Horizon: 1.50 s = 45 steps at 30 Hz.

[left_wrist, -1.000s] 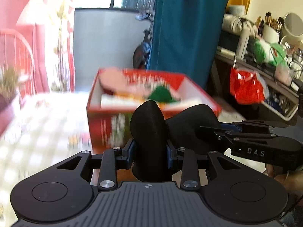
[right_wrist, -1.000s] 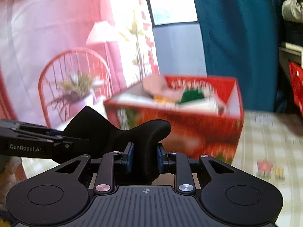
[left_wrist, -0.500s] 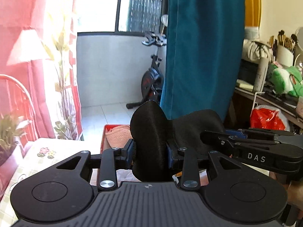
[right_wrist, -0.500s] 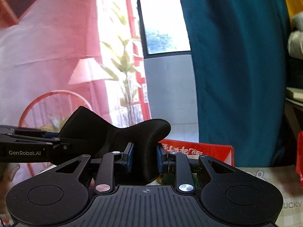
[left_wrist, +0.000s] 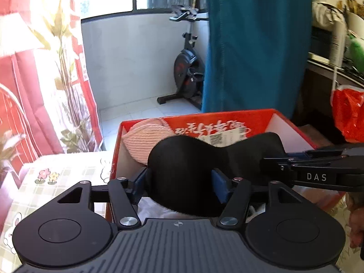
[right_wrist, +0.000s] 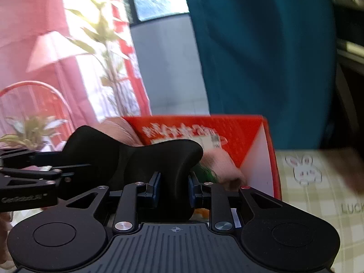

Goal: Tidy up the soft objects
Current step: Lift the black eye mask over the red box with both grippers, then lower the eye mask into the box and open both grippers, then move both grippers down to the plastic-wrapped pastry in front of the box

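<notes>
Over the open red box [left_wrist: 227,119] at the table's [left_wrist: 56,177] edge, both claws carry one black soft piece [left_wrist: 188,173], a curved pad like an eye mask, stretched between them with its long axis running from one claw to the other; the left claw [left_wrist: 179,182] has just been opening, and its blue pads [left_wrist: 219,182] now stand beside the fabric with a sliver of gap on the left, so I judge that end released though it lies between them; the right claw [right_wrist: 174,187] is clenched on the other lobe of the piece [right_wrist: 136,159]. The box lies straight ahead and below both claws, already holding a pink knitted thing [left_wrist: 143,134] at its far left and something green [right_wrist: 208,173] lower down; the right claw alone now bears the piece, so the drop likely turns on it. Open room shows toward the box's white right wall [right_wrist: 261,159]; the checked table beyond it is free.
</notes>
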Each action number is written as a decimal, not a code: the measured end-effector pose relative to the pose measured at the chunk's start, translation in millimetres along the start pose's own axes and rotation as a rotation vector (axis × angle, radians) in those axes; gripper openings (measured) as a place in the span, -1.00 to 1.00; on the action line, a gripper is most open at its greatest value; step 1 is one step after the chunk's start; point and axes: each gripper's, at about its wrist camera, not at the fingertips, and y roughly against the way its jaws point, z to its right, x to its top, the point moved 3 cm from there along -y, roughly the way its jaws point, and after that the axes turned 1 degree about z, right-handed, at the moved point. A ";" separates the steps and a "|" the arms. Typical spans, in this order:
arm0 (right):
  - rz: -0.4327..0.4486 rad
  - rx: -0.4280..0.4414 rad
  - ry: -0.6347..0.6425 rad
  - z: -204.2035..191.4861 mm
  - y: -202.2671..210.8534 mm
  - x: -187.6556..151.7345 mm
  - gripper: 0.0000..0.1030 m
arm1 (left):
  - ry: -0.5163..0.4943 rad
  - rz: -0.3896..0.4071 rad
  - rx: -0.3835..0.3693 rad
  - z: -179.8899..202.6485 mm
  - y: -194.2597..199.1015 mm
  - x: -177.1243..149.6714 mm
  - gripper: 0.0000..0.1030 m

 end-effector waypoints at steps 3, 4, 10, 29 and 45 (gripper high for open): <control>-0.031 -0.029 -0.011 0.4 -13.5 1.4 -0.56 | 0.030 -0.037 0.029 -6.3 -14.0 0.7 0.24; -0.038 -0.039 -0.009 0.1 -19.2 3.5 -0.56 | 0.031 -0.046 0.052 -8.6 -18.8 0.8 0.23; -0.088 -0.092 -0.035 5.1 -32.7 9.6 -0.54 | 0.053 -0.069 0.080 -21.9 -29.2 -0.5 0.22; 0.165 -0.070 0.127 -18.2 54.8 -19.0 0.20 | 0.079 0.034 -0.110 -41.6 71.4 -24.9 0.37; 0.152 0.027 0.272 -64.5 97.4 -98.7 0.39 | 0.186 -0.152 -0.125 -69.6 66.8 -117.6 0.31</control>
